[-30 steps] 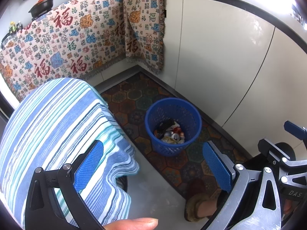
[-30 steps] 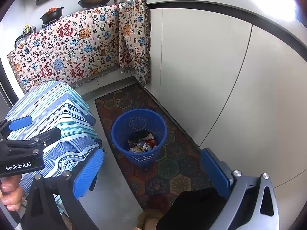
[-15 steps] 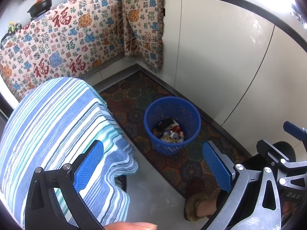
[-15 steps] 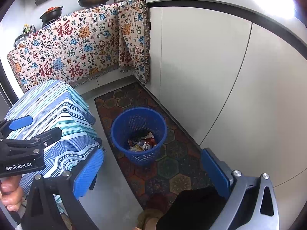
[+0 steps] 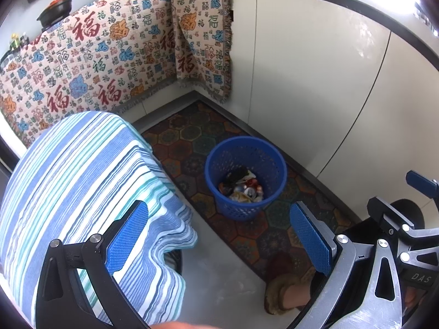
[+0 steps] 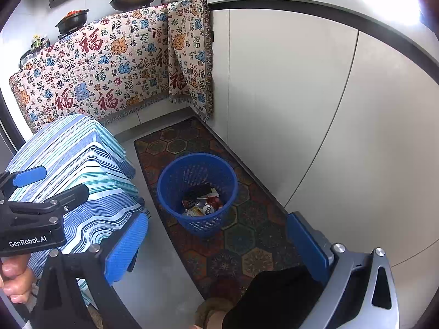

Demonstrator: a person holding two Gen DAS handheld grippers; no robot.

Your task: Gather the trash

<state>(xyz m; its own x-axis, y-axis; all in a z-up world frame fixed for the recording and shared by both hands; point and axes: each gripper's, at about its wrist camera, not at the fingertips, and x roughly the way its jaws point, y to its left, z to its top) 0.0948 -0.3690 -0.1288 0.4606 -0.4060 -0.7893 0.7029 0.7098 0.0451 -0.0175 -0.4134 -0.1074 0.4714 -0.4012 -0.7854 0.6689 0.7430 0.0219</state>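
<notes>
A blue plastic basket [image 5: 245,174] stands on the patterned rug; it also shows in the right wrist view [image 6: 197,192]. Inside lies trash [image 5: 242,187]: cans, wrappers and a dark piece, also seen in the right wrist view [image 6: 203,203]. My left gripper [image 5: 216,235] is open and empty, held above the floor short of the basket. My right gripper [image 6: 214,246] is open and empty, also above and short of the basket. The left gripper's body [image 6: 30,219] shows at the left of the right wrist view.
A table under a blue striped cloth [image 5: 71,192] stands left of the basket. A patterned cloth [image 5: 109,63] hangs over the counter behind. White cabinet doors [image 6: 301,109] run along the right. The person's slippered foot [image 5: 288,290] is on the hexagon rug [image 6: 247,246].
Both views have shifted only slightly; the basket sits a touch lower left in the left wrist view. Both grippers stay open and empty.
</notes>
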